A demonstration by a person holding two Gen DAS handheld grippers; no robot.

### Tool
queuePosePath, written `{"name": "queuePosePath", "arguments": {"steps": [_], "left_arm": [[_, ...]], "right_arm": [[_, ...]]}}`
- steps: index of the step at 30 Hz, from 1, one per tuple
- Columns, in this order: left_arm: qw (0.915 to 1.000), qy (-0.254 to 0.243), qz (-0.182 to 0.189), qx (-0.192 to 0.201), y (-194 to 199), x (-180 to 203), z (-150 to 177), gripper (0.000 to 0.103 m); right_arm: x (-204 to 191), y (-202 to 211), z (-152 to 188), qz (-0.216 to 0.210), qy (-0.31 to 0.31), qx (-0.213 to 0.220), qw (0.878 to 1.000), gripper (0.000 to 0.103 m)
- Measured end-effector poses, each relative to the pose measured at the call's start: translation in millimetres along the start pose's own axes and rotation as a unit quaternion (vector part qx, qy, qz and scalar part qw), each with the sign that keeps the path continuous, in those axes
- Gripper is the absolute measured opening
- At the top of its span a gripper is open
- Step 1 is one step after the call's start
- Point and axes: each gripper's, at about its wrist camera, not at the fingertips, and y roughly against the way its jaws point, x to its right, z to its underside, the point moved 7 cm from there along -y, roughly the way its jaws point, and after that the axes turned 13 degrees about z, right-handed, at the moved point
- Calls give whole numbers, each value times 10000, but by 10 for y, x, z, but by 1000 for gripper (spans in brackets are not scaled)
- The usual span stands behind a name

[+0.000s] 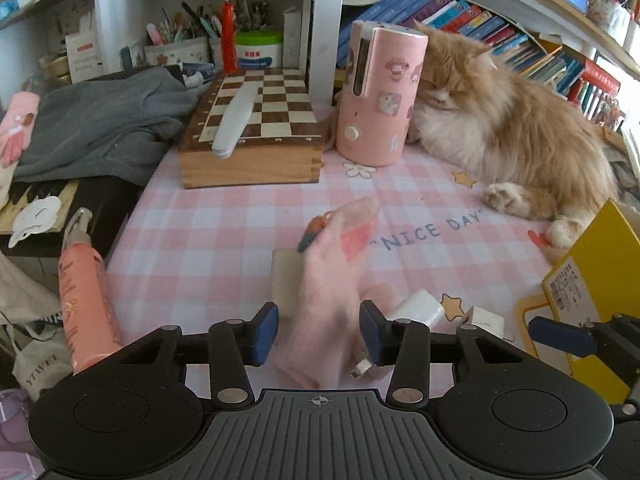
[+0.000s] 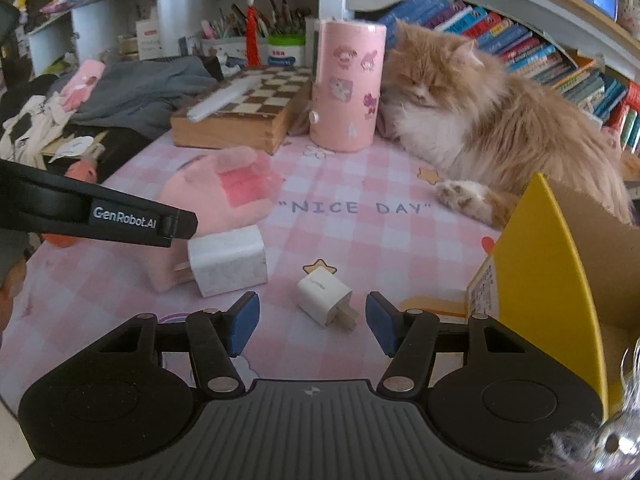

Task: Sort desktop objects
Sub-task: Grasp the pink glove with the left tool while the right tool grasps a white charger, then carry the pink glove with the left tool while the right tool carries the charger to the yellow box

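A fuzzy pink glove (image 1: 332, 280) lies on the pink checked tablecloth (image 1: 208, 240), blurred, between the fingers of my left gripper (image 1: 319, 334). A thin gap shows beside the left pad, so the jaws stand open around the glove. A large white charger (image 2: 228, 266) rests beside the glove (image 2: 224, 188), its prongs turned toward the left gripper. My right gripper (image 2: 311, 324) is open, and a small white charger (image 2: 324, 306) lies on the cloth between its fingertips, untouched. In the left wrist view both chargers show, the large charger (image 1: 418, 308) and the small charger (image 1: 484, 320).
An orange cat (image 2: 480, 120) lies at the back right. A yellow cardboard box (image 2: 536, 280) stands open at the right edge. A pink cylinder (image 1: 380, 96), a chessboard box (image 1: 256, 120), grey clothing (image 1: 100, 120) and a pink bottle (image 1: 84, 300) crowd the back and left.
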Motion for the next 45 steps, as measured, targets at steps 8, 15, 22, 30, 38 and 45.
{"name": "queuePosePath", "arguments": {"steps": [8,15,22,30,38,45], "left_arm": [[9997,117,216,3,120,26,67,12],[9970,461,515,347,439,83,63,11],[9938,708,661,538,644,79,85,11],[9916,833,701,699,767,98,148,11],[9898,918,797,747,919,114,281,11],[9879,942,921,820,1069,144,372,11]], "right_arm": [[16,-251,-11,119,-220,-295,9993,57],[32,-395,21,85,-317,-476,9983,40],[49,-335,41,-134,-331,-498,9981,28],[42,-98,0,-247,-175,-195,9994,27],[21,209,-14,-319,65,173,9993,27],[27,419,27,-303,117,348,9989,27]]}}
